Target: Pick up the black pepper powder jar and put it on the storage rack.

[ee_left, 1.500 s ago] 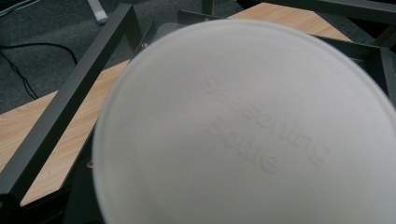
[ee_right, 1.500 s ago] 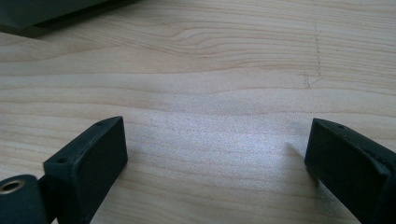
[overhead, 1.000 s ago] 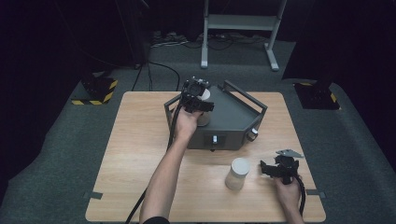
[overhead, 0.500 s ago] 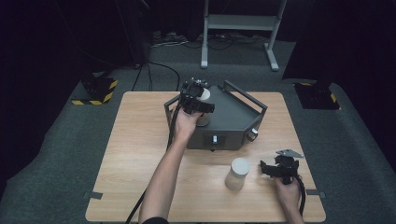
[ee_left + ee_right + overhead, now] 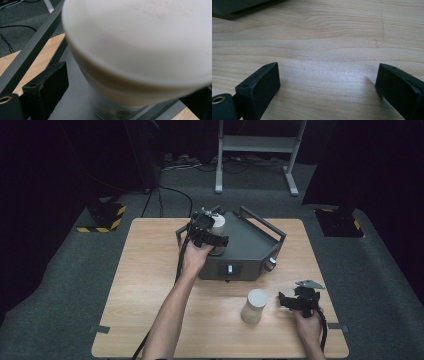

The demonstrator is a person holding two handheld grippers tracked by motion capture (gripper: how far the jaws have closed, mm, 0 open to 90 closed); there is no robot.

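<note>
Two white-lidded round jars are in play, and I read the job as moving them onto the dark grey metal tray with raised rail handles [image 5: 252, 242] at the middle of the pale wooden table [image 5: 145, 285]. Starting at the left, my left gripper [image 5: 212, 237] sits around the first white-lidded jar [image 5: 218, 222], which stands on the tray's back left corner; in the left gripper view the jar [image 5: 140, 50] looms blurred and close, with one black jaw well clear of its side. The jaws have just been opening, so the jar is between them but released, where a second earlier they were closed on it. Further right, the second white-lidded jar [image 5: 254, 305] stands on the bare table in front of the tray, untouched. Just beside it my right gripper [image 5: 286, 301] rests with jaws spread wide over empty wood, unchanged. One placed, one left to fetch, by my judgement.
</note>
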